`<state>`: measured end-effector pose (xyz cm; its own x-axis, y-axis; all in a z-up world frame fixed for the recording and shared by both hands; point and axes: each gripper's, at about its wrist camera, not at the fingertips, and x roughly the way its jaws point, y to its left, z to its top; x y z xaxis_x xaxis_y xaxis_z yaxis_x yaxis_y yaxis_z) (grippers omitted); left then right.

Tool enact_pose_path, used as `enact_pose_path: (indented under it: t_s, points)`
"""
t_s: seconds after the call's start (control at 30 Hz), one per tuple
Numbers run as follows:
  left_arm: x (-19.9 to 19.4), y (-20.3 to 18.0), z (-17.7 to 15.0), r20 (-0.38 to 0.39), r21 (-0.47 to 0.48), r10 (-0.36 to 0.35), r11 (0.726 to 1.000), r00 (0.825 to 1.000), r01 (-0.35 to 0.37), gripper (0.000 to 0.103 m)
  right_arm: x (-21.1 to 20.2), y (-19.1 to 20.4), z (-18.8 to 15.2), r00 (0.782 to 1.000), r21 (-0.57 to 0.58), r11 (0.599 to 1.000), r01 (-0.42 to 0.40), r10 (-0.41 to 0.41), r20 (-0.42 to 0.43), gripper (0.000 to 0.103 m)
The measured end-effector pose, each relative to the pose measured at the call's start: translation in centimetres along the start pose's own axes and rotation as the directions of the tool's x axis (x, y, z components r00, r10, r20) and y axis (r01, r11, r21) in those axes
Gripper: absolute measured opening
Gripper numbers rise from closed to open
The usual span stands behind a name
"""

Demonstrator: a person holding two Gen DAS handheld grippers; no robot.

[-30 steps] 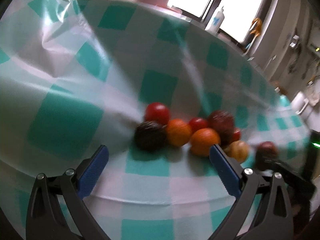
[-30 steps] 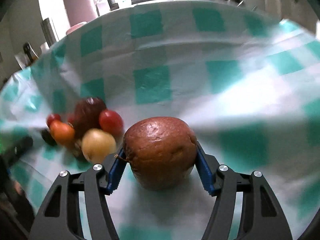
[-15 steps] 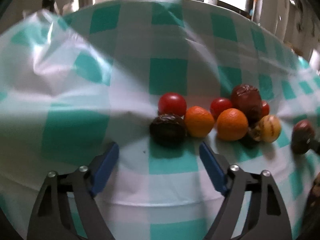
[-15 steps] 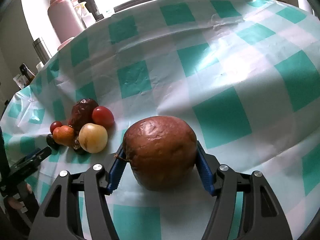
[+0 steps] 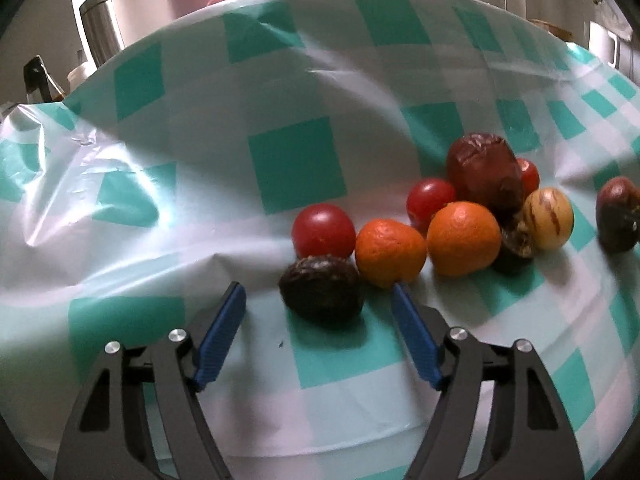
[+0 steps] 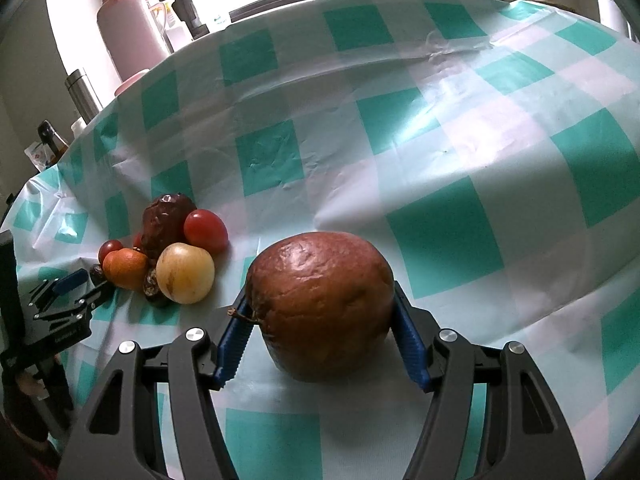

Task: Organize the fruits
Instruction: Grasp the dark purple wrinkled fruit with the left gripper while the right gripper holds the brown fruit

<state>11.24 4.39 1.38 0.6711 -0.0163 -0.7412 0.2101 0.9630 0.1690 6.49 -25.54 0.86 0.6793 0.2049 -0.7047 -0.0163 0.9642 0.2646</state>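
A small dark wrinkled fruit (image 5: pixel 322 294) lies on the checked tablecloth (image 5: pixel 296 168) at the near end of a fruit pile. My left gripper (image 5: pixel 316 300) has it between its fingertips; the jaws are closing, and both blue pads stand clear of it. Behind it sit a red tomato (image 5: pixel 323 230), two oranges (image 5: pixel 390 251), a dark red wrinkled fruit (image 5: pixel 484 172) and a yellow striped fruit (image 5: pixel 549 218). My right gripper (image 6: pixel 320 294) is shut on a large brown fruit (image 6: pixel 320 308), just above the cloth to the right of the pile (image 6: pixel 185 273).
A pink thermos (image 6: pixel 130 36), a steel flask (image 6: pixel 82 92) and bottles stand beyond the table's far left edge. The cloth is crumpled at the left (image 5: pixel 80 184). My left gripper (image 6: pixel 68 292) shows at the left of the right wrist view.
My left gripper has rolled level, moved up to the dark fruit and narrowed around it. The right gripper has kept hold of the brown fruit, almost still.
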Motion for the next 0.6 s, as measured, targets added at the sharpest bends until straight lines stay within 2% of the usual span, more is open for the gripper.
enact_pose_path:
  t_s: [0.03, 0.07, 0.13, 0.3, 0.37, 0.4, 0.43, 0.6]
  points:
    - [0.2, -0.2, 0.0, -0.011, 0.017, 0.012, 1.000, 1.000, -0.012, 0.067, 0.0, 0.0, 0.0, 1.000, 0.000, 1.000, 0.001, -0.001, 0.000, 0.064]
    - [0.5, -0.5, -0.1, -0.029, 0.046, 0.026, 0.999, 0.999, -0.025, 0.058, 0.0, 0.0, 0.0, 1.000, 0.000, 1.000, 0.000, 0.000, 0.000, 0.064]
    - [0.5, -0.7, -0.2, -0.037, 0.070, 0.016, 0.997, 0.999, -0.014, 0.053, 0.0, 0.0, 0.0, 1.000, -0.001, 1.000, 0.002, -0.002, -0.001, 0.064]
    - [1.4, 1.2, 0.2, -0.045, -0.036, -0.060, 0.998, 0.997, 0.058, 0.052, 0.1, 0.1, 0.0, 1.000, -0.004, 1.000, 0.006, -0.006, -0.001, 0.064]
    - [1.4, 1.8, 0.1, -0.047, -0.038, -0.067, 0.997, 0.997, 0.065, 0.051, 0.1, 0.0, 0.0, 1.000, -0.003, 1.000, 0.004, -0.004, -0.001, 0.064]
    - [1.3, 1.7, 0.0, -0.046, -0.038, -0.072, 0.997, 0.996, 0.070, 0.042, 0.1, 0.0, 0.0, 1.000, -0.001, 1.000, 0.002, -0.002, -0.001, 0.064]
    - [1.2, 1.8, -0.2, -0.044, -0.050, -0.095, 0.994, 0.994, 0.093, 0.042, 0.0, 0.0, -0.1, 1.000, -0.001, 1.000, 0.001, -0.001, -0.001, 0.064]
    - [-1.0, 1.8, -1.3, 0.000, -0.084, -0.101, 0.991, 0.995, 0.100, 0.041, 0.0, -0.7, -0.2, 0.999, 0.028, 0.999, -0.033, 0.033, 0.004, 0.064]
